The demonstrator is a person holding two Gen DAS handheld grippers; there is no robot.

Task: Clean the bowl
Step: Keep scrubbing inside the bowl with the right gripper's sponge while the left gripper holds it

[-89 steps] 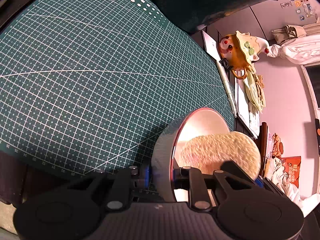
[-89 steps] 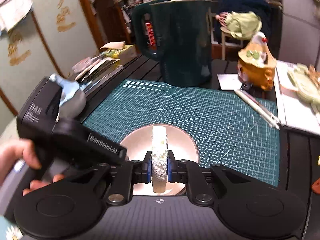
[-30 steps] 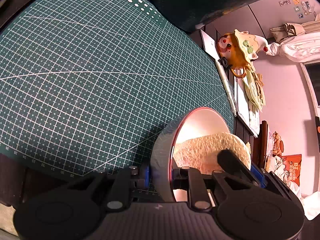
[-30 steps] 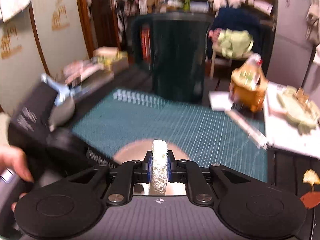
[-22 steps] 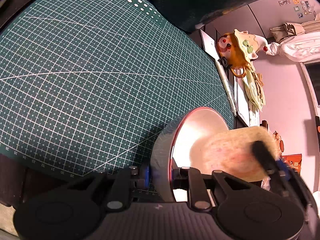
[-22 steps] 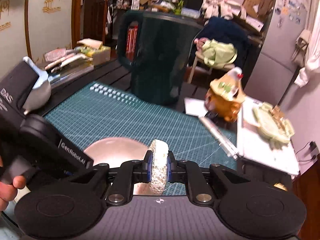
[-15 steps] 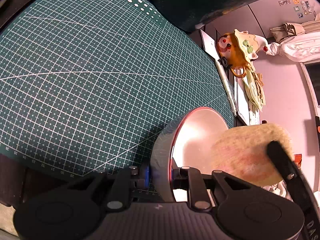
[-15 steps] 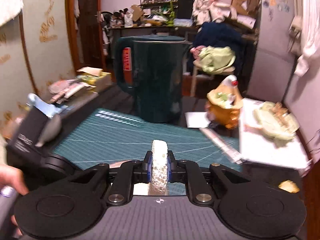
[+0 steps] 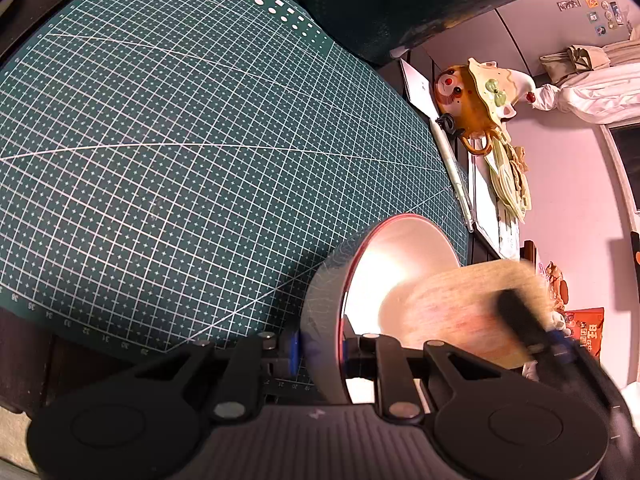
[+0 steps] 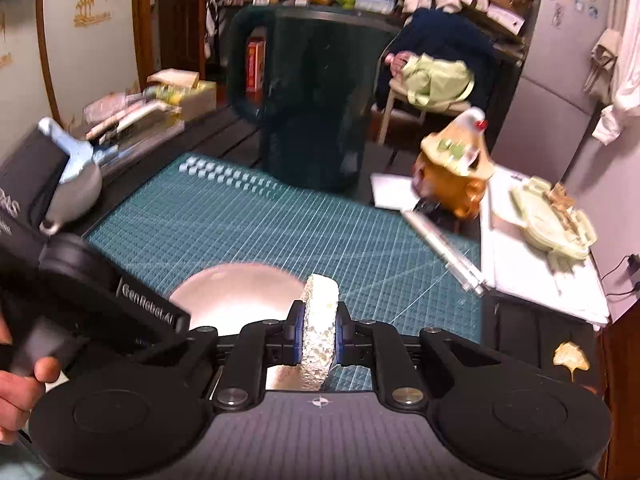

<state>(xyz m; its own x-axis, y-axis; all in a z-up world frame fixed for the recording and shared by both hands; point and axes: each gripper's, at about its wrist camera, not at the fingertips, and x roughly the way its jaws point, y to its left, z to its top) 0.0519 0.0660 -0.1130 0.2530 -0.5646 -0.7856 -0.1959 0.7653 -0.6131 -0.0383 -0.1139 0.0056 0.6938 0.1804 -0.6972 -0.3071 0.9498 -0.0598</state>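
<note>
Hand: a person's hand (image 10: 18, 384) is at the far left of the right wrist view. It grips the black handle of the left gripper.
Green mat: a green cutting mat (image 9: 168, 128) with white grid lines covers the table. It fills the left and middle of the left wrist view.
Left gripper: the left gripper (image 9: 320, 354) is clamped on the bowl's wall. One finger (image 9: 294, 350) is on the outside of the wall and the other is on the inside.
Bowl: the shiny metal bowl (image 9: 400, 264) sits on the near edge of the mat. Its rim is right between the left gripper's fingers. The rest of the bowl reaches out in front of that gripper and to the right. In the right wrist view the bowl (image 10: 236, 296) lies just in front of the right gripper and a bit to the left.
Sponge: a round, pale yellow sponge (image 10: 318, 330) stands on its edge. It is blurry in the left wrist view, where it is over the right side of the bowl. I cannot tell if it touches the bowl.
Right gripper: the right gripper (image 10: 318, 338) is squeezed tight on the sponge, one pad on each flat side.
Big jug: a dark green jug (image 10: 312, 96) stands past the far edge of the mat.
Toy pot: an orange pot (image 10: 456, 176) with a funny face is to the right of the mat.
Pen: a long pale pen (image 10: 444, 252) lies along the mat's right edge.
</note>
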